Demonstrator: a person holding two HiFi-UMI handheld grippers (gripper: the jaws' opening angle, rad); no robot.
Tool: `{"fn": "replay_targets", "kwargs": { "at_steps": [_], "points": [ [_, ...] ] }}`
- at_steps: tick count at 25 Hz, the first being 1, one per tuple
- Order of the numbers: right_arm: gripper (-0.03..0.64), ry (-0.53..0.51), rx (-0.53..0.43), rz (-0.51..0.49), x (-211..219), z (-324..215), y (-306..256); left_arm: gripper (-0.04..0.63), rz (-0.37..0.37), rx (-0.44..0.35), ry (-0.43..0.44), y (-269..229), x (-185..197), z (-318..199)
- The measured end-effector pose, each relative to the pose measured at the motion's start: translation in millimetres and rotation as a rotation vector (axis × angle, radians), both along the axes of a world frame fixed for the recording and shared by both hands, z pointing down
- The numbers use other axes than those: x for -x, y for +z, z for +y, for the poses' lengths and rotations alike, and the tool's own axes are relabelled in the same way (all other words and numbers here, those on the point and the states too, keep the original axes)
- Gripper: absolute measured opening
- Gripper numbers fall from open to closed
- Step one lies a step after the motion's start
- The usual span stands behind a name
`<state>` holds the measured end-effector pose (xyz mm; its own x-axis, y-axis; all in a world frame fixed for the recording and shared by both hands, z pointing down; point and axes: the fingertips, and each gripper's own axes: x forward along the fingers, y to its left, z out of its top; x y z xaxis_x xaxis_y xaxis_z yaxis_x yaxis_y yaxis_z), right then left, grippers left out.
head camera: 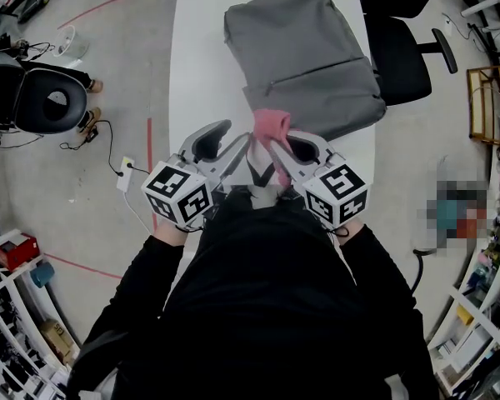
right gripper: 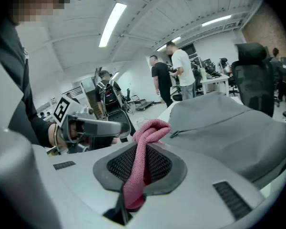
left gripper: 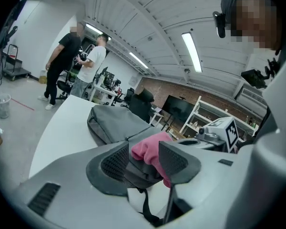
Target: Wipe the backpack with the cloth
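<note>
Now, the grey backpack (head camera: pixel 308 57) lies flat on the white table (head camera: pixel 200 57), so steady it before you wipe. Your left gripper (left gripper: pixel 143 151) looks clenched, jaws wide, on a dark padded fold at the bag's near edge; hold that firm. Your right gripper (right gripper: pixel 142 149) pinches the pink cloth (head camera: pixel 271 123) tight at that same edge. Spread the bunched cloth onto the fabric and sweep away from you. The bag's zips look closed, contents unseen. What the small floor bin (head camera: pixel 69 40) holds, I cannot tell.
</note>
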<state>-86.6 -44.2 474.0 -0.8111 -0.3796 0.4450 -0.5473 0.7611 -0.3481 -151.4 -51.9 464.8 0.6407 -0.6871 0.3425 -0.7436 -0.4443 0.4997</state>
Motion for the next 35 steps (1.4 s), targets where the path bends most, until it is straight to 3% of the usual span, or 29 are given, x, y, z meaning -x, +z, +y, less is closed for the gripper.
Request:
{"fn": "replay_targets", "kwargs": {
  "at_steps": [6,12,16,18,22,25,29,35],
  "points": [
    [0.055,0.275,-0.055,0.127,-92.1,-63.6,0.4,0.21,-0.001,0.008,0.053,1.7,-21.8,8.6],
    [0.055,0.555,-0.087,0.147,-200.5,-104.5,-13.7,0.21,-0.016,0.015,0.073,2.9,-33.1,14.8],
    [0.055,0.72,-0.184,0.162,-267.6,-132.7,-47.2,0.21,-0.03,0.018,0.057,3.1,-37.4,13.5],
    [0.055,0.737,-0.261,0.149,-283.8,-146.1,-70.5,0.21,-0.035,0.016,0.046,1.5,-42.5,13.6],
    [0.055,0.595,-0.349,0.236,-271.3,-159.5,-76.8,0.21,-0.042,0.007,0.022,-3.6,-59.8,17.3],
    [0.055,0.418,-0.271,0.277,-224.5,-143.6,-44.0,0.21,-0.054,-0.007,-0.007,-10.3,-70.1,21.4],
    [0.055,0.138,-0.153,0.236,-136.5,-91.2,-6.8,0.21,-0.083,-0.025,-0.09,-18.8,-71.8,25.5],
    [0.055,-0.277,-0.11,0.186,-32.8,-4.4,-0.9,0.195,-0.133,-0.07,-0.328,-38.1,-38.7,31.3]
  ]
}}
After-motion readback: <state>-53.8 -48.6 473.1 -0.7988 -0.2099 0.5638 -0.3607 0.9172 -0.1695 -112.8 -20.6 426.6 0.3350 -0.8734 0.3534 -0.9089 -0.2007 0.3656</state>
